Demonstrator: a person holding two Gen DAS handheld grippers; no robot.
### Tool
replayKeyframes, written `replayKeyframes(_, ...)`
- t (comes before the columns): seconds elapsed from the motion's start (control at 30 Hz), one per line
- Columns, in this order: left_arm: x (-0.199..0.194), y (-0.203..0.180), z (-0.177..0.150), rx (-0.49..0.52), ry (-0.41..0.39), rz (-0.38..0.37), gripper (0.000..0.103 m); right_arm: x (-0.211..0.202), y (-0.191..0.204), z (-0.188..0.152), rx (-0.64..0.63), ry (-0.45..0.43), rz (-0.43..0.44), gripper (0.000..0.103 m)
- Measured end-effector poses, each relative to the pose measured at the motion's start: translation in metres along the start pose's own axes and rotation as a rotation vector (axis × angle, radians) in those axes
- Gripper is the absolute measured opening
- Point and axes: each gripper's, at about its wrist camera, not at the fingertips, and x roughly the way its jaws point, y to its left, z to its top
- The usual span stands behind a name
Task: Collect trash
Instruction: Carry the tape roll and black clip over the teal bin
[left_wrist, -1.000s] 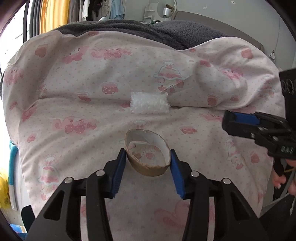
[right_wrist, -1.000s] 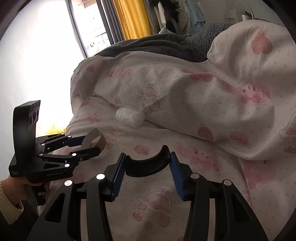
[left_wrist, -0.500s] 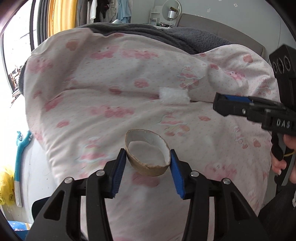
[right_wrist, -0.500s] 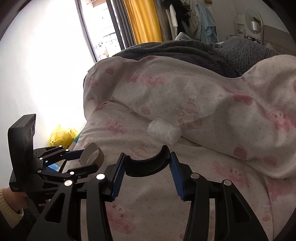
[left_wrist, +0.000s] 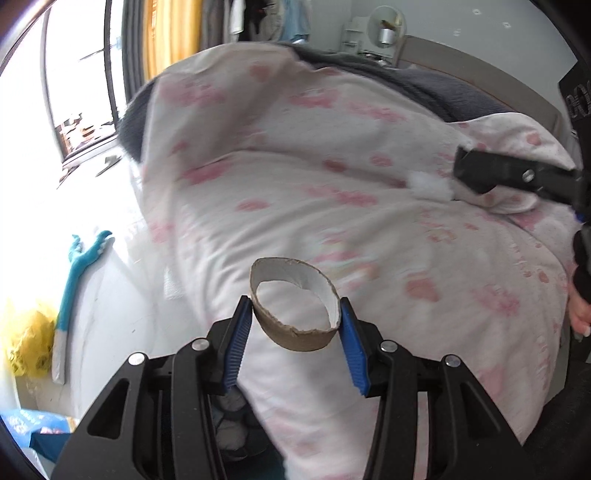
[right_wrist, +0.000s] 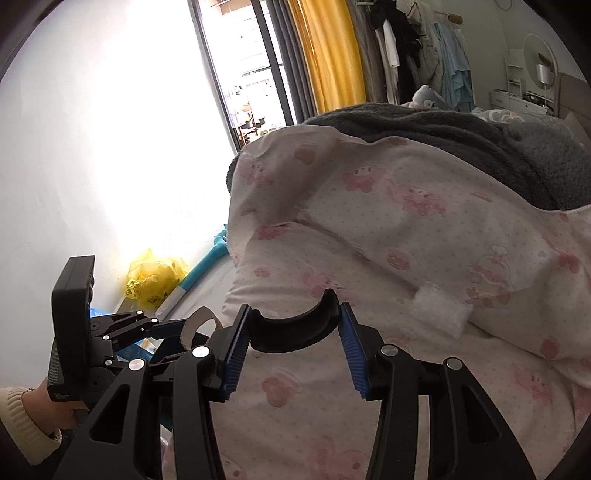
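Note:
My left gripper (left_wrist: 295, 314) is shut on a squashed cardboard ring (left_wrist: 295, 325), held in the air over the near left edge of the pink-patterned quilt (left_wrist: 332, 192). It also shows in the right wrist view (right_wrist: 162, 328) with the ring (right_wrist: 194, 325) at lower left. My right gripper (right_wrist: 294, 325) is shut on a black curved plastic piece (right_wrist: 291, 328), above the quilt (right_wrist: 388, 258). A white bubble-wrap wad (right_wrist: 441, 304) lies in a quilt fold; in the left wrist view the wad (left_wrist: 430, 184) sits beside the right gripper's fingers (left_wrist: 491, 173).
A yellow plastic bag (right_wrist: 155, 277) lies on the floor by the wall, with a blue and white stick-like thing (left_wrist: 75, 288) near it. A grey blanket (right_wrist: 461, 140) covers the far bed. Bright window and yellow curtain (right_wrist: 328, 55) behind.
Both grippers have swung left, toward the bed's edge and floor. The bubble-wrap wad has shifted right in both views. The grips are unchanged.

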Motion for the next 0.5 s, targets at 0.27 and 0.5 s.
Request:
replayKeyframes(0.27, 0.002, 0.049, -0.026, -0.059, 0.093, 0.064, 0.050, 0.024, 0.046, 0.010, -0.037, 0.009, 0.053, 0.048)
replayKeyframes(0.5, 0.012, 0.090, -0.056, -0.115, 0.181, 0.108, 0.050, 0.049, 0.083, 0.013, -0.067, 0.039, 0.092, 0.048)
